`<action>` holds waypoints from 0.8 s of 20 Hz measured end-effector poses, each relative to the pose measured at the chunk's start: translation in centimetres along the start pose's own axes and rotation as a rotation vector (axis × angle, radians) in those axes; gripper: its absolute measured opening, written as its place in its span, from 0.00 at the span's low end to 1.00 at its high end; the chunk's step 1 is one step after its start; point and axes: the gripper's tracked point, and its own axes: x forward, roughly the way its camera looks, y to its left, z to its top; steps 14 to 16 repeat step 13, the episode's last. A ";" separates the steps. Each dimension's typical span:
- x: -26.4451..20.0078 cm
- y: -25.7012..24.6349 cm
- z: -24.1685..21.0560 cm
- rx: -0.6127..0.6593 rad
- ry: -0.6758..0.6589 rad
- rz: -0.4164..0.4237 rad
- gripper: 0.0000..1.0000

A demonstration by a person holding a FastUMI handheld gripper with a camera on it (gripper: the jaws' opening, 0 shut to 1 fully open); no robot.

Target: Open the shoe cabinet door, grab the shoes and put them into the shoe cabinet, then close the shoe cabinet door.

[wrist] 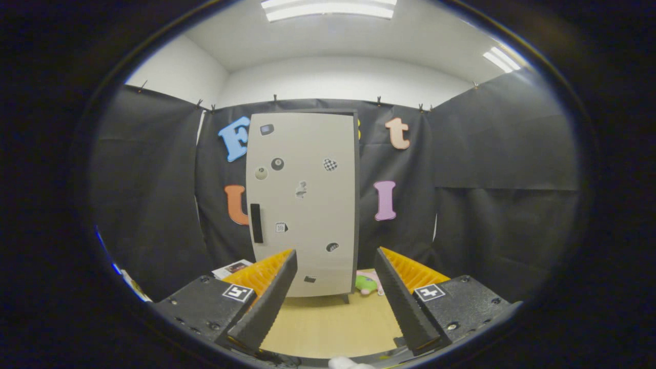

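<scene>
Gripper view shows the gripper [335, 302] with its fingers spread wide and holding nothing. Well beyond them stands the shoe cabinet [302, 205], upright, its long axis vertical, its closed door facing the fingers. A dark vertical handle [256, 223] sits beyond the left finger; I judge this rigid bar the place to grip, and the door probably swings lightly. Green and pink shoes [368, 283] lie at the cabinet's right foot.
</scene>
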 end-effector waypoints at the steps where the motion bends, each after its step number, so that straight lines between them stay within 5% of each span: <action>1: 0.0 0.0 0.0 -0.001 -0.001 0.001 0.99; 16: -1.0 0.4 0.5 -0.009 -0.018 0.004 0.99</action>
